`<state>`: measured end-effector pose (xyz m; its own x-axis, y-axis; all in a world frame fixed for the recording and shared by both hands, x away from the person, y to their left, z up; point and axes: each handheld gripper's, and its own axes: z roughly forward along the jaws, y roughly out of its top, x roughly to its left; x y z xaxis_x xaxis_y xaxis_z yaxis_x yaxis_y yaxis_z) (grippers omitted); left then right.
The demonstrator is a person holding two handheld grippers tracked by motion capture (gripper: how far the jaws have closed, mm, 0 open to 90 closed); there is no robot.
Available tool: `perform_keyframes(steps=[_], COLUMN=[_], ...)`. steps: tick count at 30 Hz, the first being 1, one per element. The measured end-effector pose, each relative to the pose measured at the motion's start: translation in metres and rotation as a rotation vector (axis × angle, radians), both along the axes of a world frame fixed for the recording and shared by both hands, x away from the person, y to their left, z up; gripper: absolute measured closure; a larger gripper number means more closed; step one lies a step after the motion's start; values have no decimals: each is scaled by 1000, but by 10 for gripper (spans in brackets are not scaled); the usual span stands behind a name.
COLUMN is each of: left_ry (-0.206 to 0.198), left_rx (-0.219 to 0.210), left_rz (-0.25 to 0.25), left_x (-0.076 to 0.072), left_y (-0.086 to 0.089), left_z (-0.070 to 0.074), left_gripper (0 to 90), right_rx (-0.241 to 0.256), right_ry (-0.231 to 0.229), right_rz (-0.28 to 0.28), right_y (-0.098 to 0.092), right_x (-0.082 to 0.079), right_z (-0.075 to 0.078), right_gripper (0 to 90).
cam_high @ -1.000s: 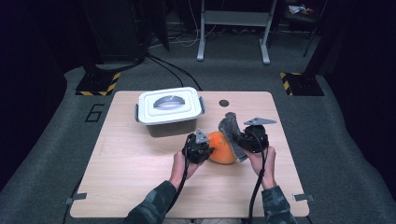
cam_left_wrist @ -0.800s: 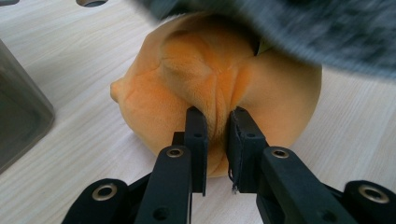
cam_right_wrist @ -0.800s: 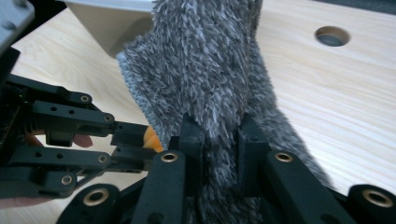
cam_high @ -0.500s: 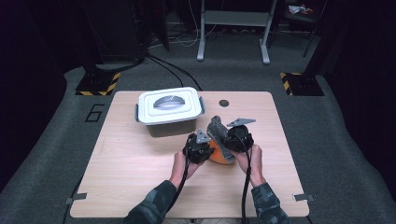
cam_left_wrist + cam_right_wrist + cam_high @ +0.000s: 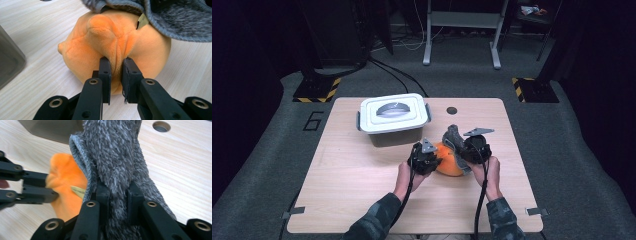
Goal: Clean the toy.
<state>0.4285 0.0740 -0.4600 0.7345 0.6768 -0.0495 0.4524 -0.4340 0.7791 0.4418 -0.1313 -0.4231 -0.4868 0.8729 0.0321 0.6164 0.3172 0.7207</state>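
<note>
left gripper [image 5: 116,67]: jaws pinch a fold of the round orange plush toy [image 5: 112,45]; hold it steady.
right gripper [image 5: 116,192]: jaws clamp the fuzzy grey fabric piece [image 5: 115,152]; peel slowly, avoid the tag.

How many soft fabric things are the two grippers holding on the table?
2: an orange plush toy, pinched by the left gripper, and a grey fuzzy cloth, clamped by the right gripper and draped over the toy.

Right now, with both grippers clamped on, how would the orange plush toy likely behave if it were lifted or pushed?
Probably soft and light: the left gripper pinches a fold of the orange plush toy and the fabric creases between the jaws. Its rounded body may rock or roll if pushed. The fuzzy grey cloth, held by the right gripper, drapes over it, so it looks floppy.
</note>
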Motion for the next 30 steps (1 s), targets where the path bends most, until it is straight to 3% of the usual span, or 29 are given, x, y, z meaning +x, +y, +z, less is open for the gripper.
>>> perform_keyframes(steps=[7,10,21,24,26,30], left_ry=[3,0,2,9,14,17], left_rx=[-1,-2,-7,-13,-16,-17], left_rz=[3,4,10,14,15,18], left_x=[1,2,2,3,3,4], left_y=[1,1,0,2,3,5], left_z=[-1,-1,-2,-2,-2,-2], left_gripper=[790,790,791,791,790,789], right_rx=[-1,-46,-56,-34,-8,12], right_ry=[30,40,123,180,186,189], right_rz=[-61,-106,-150,-166,-159,-155], right_y=[-18,-24,-40,-40,-42,-49], right_x=[2,3,14,16,17,19], right_z=[-11,-19,-54,-66,-72,-63], right_gripper=[761,761,763,764,764,762])
